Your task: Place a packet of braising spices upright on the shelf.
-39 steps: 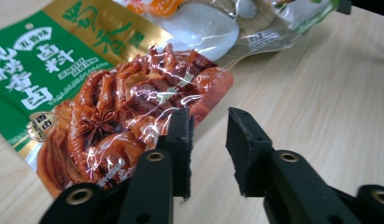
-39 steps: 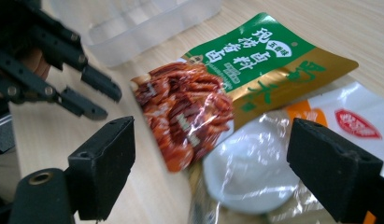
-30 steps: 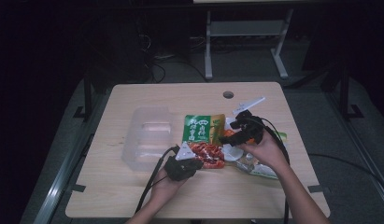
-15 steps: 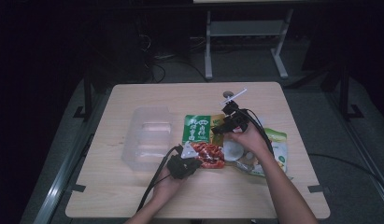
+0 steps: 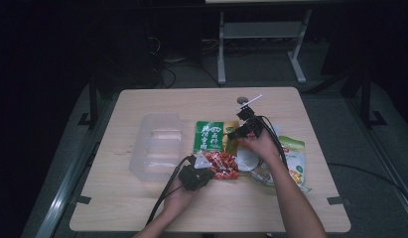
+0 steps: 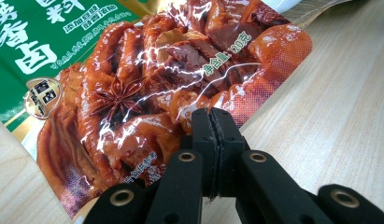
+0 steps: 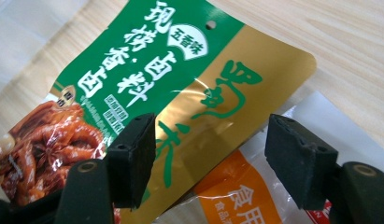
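Green-and-red spice packet (image 5: 215, 144) at table (image 5: 142, 208) centre. Left gripper (image 6: 212, 135) at frame bottom, jaws pressed together over packet's lower red edge, whether pinching it unclear. Right gripper (image 7: 210, 161) spread above gold right edge. Label reads 五香味, 卤料, 净含量 20克.

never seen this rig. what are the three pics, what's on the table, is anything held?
No robot here: a person holds a two-jaw gripper in each hand. One picture looks down from above the light wooden table; the other two come from cameras riding on the grippers.

On the table: a clear plastic container, a green-and-gold seasoning pouch printed with braised meat, and a white-and-orange packet partly under it.

The left gripper is shut, seemingly pinching the pouch's lower edge. The right gripper is open above the pouch's gold side, holding nothing.
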Demonstrator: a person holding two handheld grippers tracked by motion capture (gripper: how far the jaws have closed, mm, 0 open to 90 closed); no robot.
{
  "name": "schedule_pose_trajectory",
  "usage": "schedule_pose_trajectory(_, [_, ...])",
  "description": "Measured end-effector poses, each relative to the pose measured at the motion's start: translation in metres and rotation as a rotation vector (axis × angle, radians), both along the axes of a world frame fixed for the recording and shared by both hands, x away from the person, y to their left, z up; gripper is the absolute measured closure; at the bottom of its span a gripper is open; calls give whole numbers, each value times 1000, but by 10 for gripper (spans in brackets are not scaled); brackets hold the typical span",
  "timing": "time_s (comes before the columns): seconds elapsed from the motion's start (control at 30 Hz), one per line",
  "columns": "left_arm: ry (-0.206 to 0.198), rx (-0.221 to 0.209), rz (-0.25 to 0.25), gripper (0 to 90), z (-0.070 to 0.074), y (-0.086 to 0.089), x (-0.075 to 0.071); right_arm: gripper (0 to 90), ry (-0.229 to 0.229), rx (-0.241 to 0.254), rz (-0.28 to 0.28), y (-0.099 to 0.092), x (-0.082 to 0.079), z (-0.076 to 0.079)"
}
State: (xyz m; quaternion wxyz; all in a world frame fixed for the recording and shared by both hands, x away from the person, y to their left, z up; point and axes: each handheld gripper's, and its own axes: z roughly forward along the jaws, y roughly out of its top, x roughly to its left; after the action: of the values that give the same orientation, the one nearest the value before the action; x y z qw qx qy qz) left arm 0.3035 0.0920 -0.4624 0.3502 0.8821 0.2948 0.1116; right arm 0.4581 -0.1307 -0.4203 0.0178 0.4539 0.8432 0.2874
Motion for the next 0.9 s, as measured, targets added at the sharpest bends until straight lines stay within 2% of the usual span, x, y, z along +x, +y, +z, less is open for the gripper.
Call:
schedule_pose_trajectory(0.03, [0, 0, 0, 891, 0, 0, 0, 337, 0, 0, 0, 0, 0, 0])
schedule_pose_trajectory(0.07, [3, -3, 2, 890, -1, -1, -1, 350, 24, 22, -17, -2, 2, -2])
schedule_pose_trajectory(0.13, [0, -14, 6, 889, -2, -2, -1, 362, 35, 22, -27, -2, 3, -4])
schedule_pose_trajectory(0.37, [2, -12, 6, 890, -2, -1, -1, 389, 68, 43, -24, 0, 5, -9])
schedule_pose_trajectory(0.5, [-5, -7, 1, 890, -2, -1, 0, 444, 93, 47, -23, 2, 6, -13])
schedule_pose_trajectory(0.6, [-2, -10, 3, 890, -2, -1, 0, 559, 90, 67, -17, 1, 5, -14])
schedule_pose_trajectory(0.63, [-5, -8, 2, 890, -2, -1, 0, 559, 90, 67, -17, 1, 5, -14])
schedule_pose_trajectory(0.67, [-4, -2, -5, 886, -2, -1, 0, 644, 99, 75, -19, -1, 5, -13])
schedule_pose_trajectory(0.73, [-3, -6, -5, 880, -2, -1, 0, 706, 113, 87, -11, -2, 4, -14])
schedule_pose_trajectory(0.77, [-3, -6, -5, 880, -2, -1, 0, 706, 113, 87, -11, -2, 4, -14])
schedule_pose_trajectory(0.83, [-1, -13, -1, 876, -2, -1, 0, 808, 121, 120, -7, -4, 4, -14])
schedule_pose_trajectory(0.9, [2, -16, -2, 865, -2, -1, 0, 836, 118, 127, 0, -5, 4, -13])
